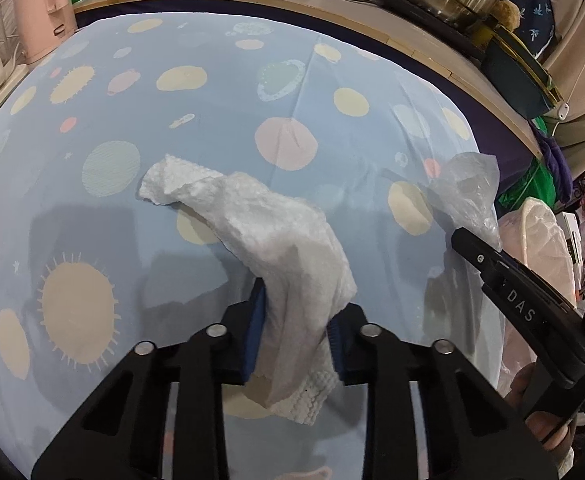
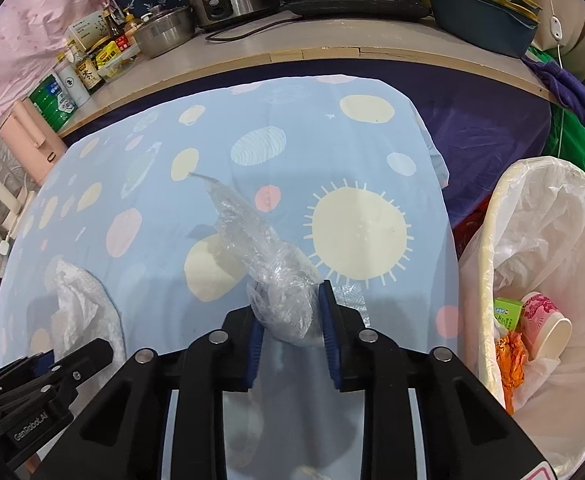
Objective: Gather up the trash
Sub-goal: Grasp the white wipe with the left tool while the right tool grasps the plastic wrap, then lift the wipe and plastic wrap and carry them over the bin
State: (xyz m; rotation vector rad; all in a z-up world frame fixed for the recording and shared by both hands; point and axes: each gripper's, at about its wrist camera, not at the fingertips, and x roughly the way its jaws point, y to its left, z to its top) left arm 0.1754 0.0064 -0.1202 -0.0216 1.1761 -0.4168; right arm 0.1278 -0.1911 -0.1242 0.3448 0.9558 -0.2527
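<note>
The left gripper [image 1: 298, 320] is clenched on a crumpled white paper towel [image 1: 260, 224], whose near part is pinched between the blue pads while its far end trails forward and to the left onto the pale blue planet-print tablecloth [image 1: 132, 80]. The right gripper [image 2: 290, 316] is clamped on a crumpled clear plastic wrapper [image 2: 252, 240], the wad squeezed between its pads and its twisted tail stretching ahead over the cloth. To the right of the table stands a waste bin lined with a white plastic bag [image 2: 552, 220], which holds a pink-patterned paper cup [image 2: 542, 320], a small green carton [image 2: 506, 310] and an orange wrapper [image 2: 512, 360].
</note>
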